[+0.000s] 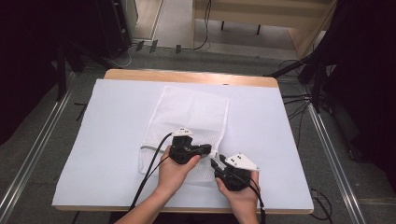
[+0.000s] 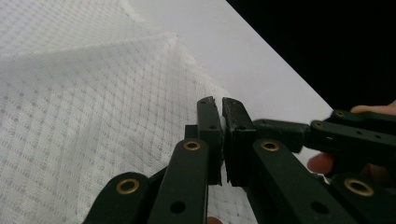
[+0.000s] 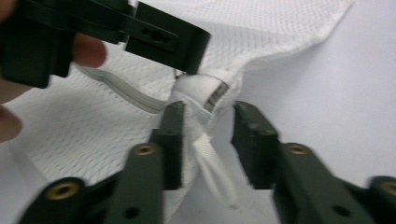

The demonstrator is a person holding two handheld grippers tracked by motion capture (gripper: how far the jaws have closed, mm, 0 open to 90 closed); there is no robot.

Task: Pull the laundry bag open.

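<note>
A white mesh bag [image 1: 191, 116] lies flat on the white-covered table [image 1: 112, 140], its zipper [image 3: 121, 91] running along the near edge. My left gripper [image 1: 208, 150] is shut at the bag's near right corner, where the zipper ends and the mesh [image 2: 93, 116] bunches upward; its jaws [image 2: 220, 106] are pressed together. My right gripper [image 1: 215, 162] faces it from the right. The right gripper [image 3: 208, 114] is open, its jaws standing either side of the gathered corner and a white fabric loop [image 3: 212, 163]. The left-hand jaw touches the cloth; the other stands apart from it.
The table's wooden far edge [image 1: 187, 75] shows beyond the white cover. Bare cover lies left and right of the bag. Metal floor rails [image 1: 32, 154] run along both sides of the table, and cables [image 1: 299, 100] lie on the floor at the right.
</note>
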